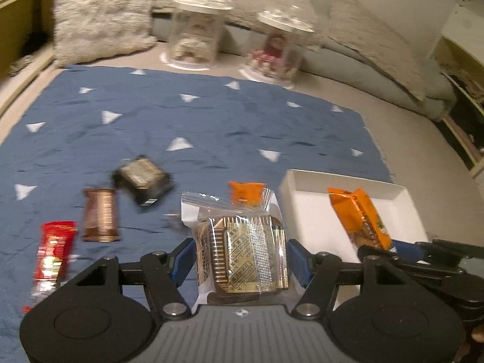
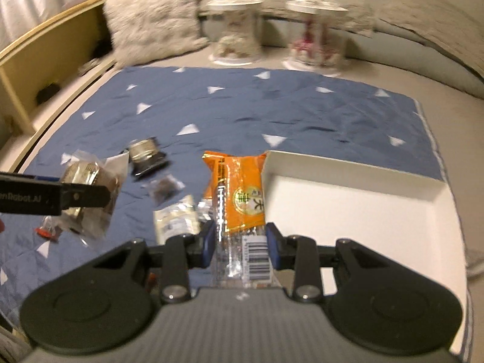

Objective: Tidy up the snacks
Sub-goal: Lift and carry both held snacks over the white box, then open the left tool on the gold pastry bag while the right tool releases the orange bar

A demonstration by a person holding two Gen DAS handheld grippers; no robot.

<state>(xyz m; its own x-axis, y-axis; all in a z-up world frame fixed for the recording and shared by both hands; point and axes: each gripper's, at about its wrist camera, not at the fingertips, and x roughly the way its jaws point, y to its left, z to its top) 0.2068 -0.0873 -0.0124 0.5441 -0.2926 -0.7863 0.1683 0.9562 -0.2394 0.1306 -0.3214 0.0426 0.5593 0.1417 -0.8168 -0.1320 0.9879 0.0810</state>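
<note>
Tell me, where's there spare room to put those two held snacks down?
The white box shows bare floor and looks roomiest. The blue cloth is bare between the snacks and the two clear jars. It's crowded left of the box, around the black packet, brown bar and red bar.

Glossy clear plastic pastry wrapper (image 1: 242,254); matt blue cloth (image 1: 181,127); fluffy pillow (image 1: 99,15).

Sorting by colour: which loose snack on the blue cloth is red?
The red foil-wrapped bar at the cloth's left edge; beside it lie a copper-brown bar and a black packet.
</note>
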